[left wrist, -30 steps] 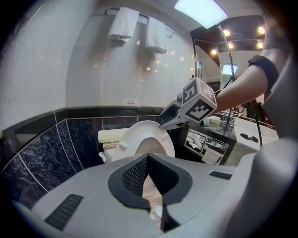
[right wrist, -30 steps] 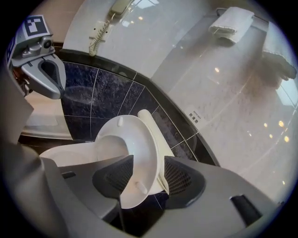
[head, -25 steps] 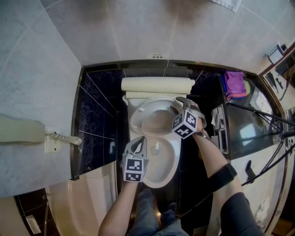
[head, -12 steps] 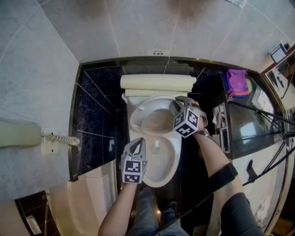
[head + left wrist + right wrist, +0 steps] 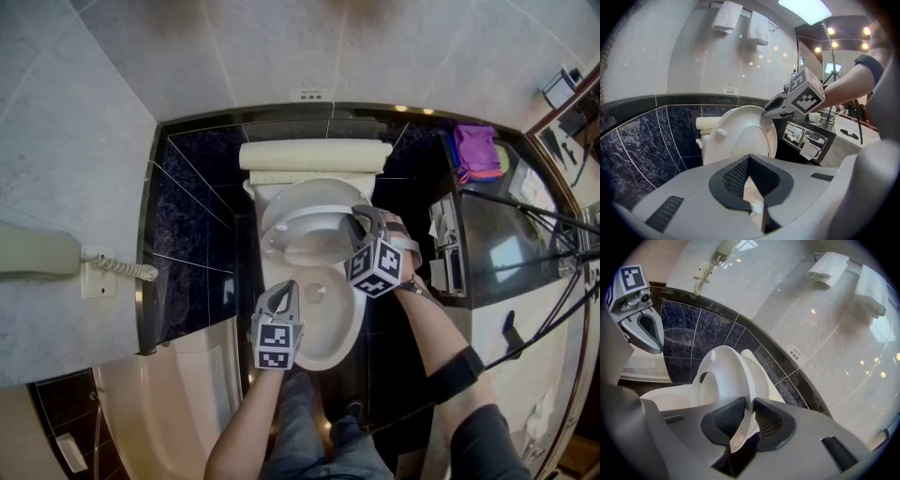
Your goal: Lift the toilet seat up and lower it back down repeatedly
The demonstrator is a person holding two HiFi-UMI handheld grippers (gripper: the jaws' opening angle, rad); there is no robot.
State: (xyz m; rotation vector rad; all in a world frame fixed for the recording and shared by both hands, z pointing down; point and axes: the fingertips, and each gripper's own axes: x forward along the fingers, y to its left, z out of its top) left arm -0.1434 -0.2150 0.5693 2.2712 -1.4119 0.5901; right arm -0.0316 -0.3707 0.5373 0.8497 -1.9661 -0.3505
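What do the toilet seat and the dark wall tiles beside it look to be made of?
The toilet seat: probably moulded plastic, glossy white; thin smooth rim with soft highlights. The dark wall tiles: polished stone or stone-look ceramic, likely; veined blue-black, mirror-like reflections, pale grout lines.

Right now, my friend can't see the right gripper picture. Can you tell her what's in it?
The right tongs have just been closing and now pinch the rim of a white toilet seat, which is tipped partway up. Behind it are dark blue wall tiles and, higher up, a wall phone and two folded towels.
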